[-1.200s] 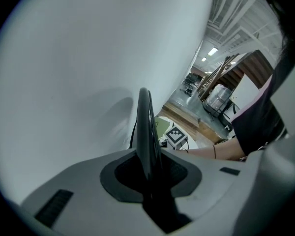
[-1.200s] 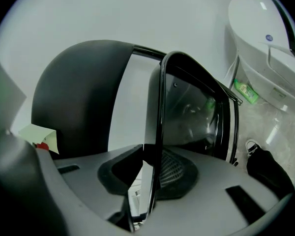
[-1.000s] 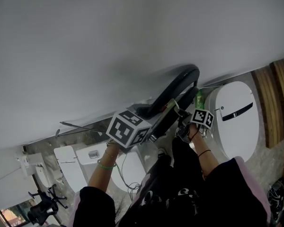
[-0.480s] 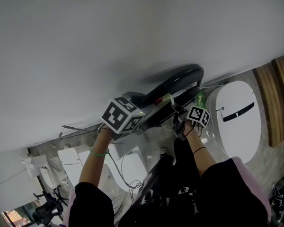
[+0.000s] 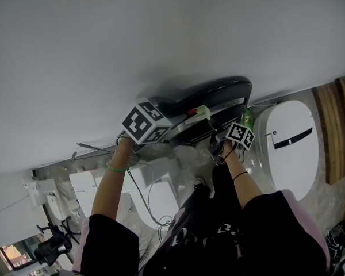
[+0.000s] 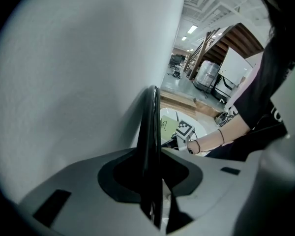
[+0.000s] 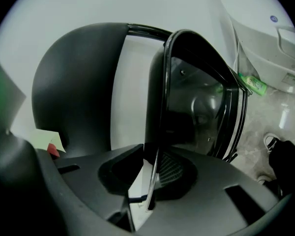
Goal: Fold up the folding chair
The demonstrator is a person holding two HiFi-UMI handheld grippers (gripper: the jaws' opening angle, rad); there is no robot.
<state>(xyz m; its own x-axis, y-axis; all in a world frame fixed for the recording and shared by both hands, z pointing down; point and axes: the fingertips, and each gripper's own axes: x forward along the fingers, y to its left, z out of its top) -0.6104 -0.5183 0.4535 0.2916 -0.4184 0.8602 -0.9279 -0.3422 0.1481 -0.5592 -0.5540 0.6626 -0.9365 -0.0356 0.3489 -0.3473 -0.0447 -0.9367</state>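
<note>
The grey fingers [image 6: 78, 195] of my left gripper [image 6: 153, 176] have just been easing apart around the black folding chair [image 5: 218, 91], a thing of glossy moulded panels and thin tube frame. One panel edge stands between them with a pale sliver showing along one side, so I judge them loose rather than pressing, though the view is tight there. My right gripper [image 7: 150, 181] is clamped on a thin rim of the same chair, jaws nearly together on it. In the head view the chair stands close against the plain white wall [image 5: 161, 33], its curved top running from the left gripper across to the right one. A white glossy oval unit [image 5: 290, 145] sits on the pale stone floor [image 5: 328, 194] just beside the right gripper.
</note>
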